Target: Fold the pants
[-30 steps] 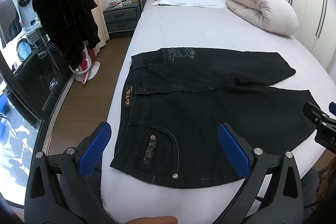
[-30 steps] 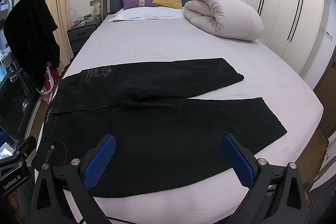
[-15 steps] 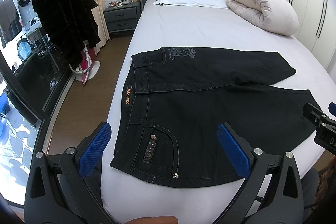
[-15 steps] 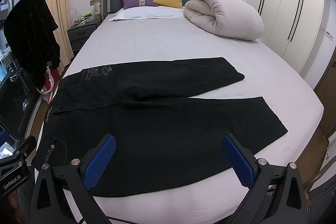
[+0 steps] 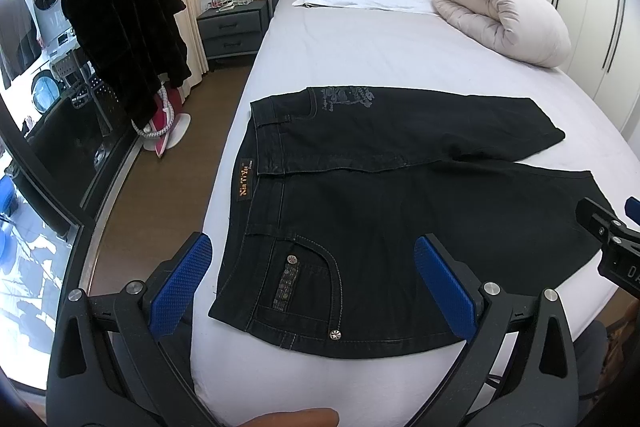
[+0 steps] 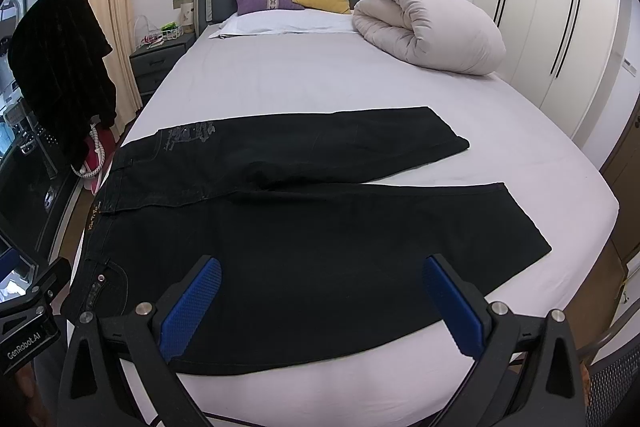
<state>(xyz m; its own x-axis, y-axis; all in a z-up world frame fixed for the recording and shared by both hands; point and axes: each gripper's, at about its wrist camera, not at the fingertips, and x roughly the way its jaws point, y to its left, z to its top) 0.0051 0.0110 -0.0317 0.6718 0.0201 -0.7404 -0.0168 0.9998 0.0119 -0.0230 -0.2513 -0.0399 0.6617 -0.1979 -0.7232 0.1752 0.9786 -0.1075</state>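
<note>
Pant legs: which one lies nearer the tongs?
The lower leg, its hem toward the bed's right edge; the other leg angles toward the pillows.

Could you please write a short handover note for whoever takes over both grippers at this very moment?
Left gripper: open, empty, held above the waistband end of the pants.
Right gripper: open, empty, held above the near leg, toward the cuff end.
Pants: black, spread flat on the bed, waistband toward the nightstand side, the two legs slightly apart at the cuffs.
Done: pants laid out; no fold made.
Left: every fold. A likely start is gripping the near edge at waist and cuff and laying the near leg over the far one.
</note>
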